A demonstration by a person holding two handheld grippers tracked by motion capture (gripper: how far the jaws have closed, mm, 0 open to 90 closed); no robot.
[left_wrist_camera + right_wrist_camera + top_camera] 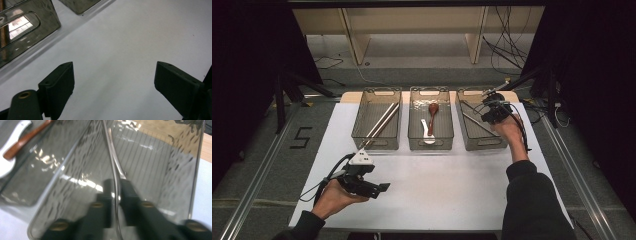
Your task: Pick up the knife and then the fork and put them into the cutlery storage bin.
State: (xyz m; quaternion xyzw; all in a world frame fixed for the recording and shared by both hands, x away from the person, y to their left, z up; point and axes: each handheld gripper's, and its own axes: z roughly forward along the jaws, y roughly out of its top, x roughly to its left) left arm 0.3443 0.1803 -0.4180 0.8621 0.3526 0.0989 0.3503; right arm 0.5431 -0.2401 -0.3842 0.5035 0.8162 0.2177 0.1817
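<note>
My right gripper hangs over the far end of the right clear bin. In the right gripper view its blurred jaws stand a little apart with a thin metal utensil upright between them, and a sliver of light shows beside it. Another metal piece lies in that bin. My left gripper rests low over the white tabletop at the near left, open wide with nothing between its jaws.
The left bin holds metal chopsticks. The middle bin holds a brown wooden spoon and a white spoon. A bin wall is close to the left gripper. Cables lie on the floor beyond.
</note>
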